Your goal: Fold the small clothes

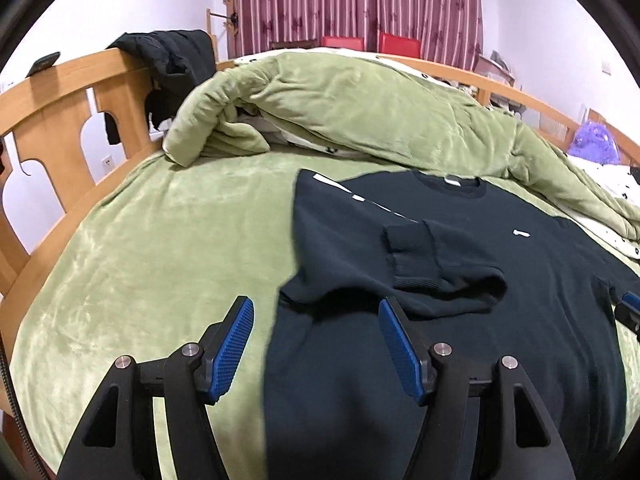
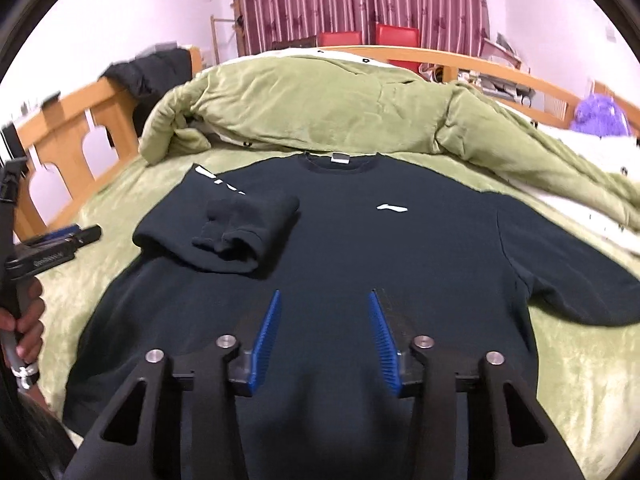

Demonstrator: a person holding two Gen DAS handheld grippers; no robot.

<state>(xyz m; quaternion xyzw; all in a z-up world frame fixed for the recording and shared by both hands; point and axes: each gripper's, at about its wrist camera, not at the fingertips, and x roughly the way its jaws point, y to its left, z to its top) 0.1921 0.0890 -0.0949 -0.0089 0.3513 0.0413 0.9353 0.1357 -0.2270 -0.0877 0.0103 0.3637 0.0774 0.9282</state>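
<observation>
A dark sweatshirt (image 1: 500, 280) (image 2: 360, 248) lies face up on the green bed cover, collar toward the far side. One sleeve (image 2: 240, 232) (image 1: 424, 260) is folded in over the chest; the other sleeve (image 2: 580, 284) stretches out flat to the right. My left gripper (image 1: 314, 312) hovers open over the sweatshirt's left edge, nothing between its blue pads. In the right wrist view the left gripper (image 2: 86, 234) shows at the left edge, a hand holding it. My right gripper (image 2: 325, 298) hangs open above the lower chest, gripping nothing.
A bunched green quilt (image 1: 360, 112) lies across the far side of the bed. A wooden bed frame (image 1: 60, 120) with a black jacket (image 1: 172, 56) draped on it stands at left. Flat green cover (image 1: 160, 248) lies left of the sweatshirt.
</observation>
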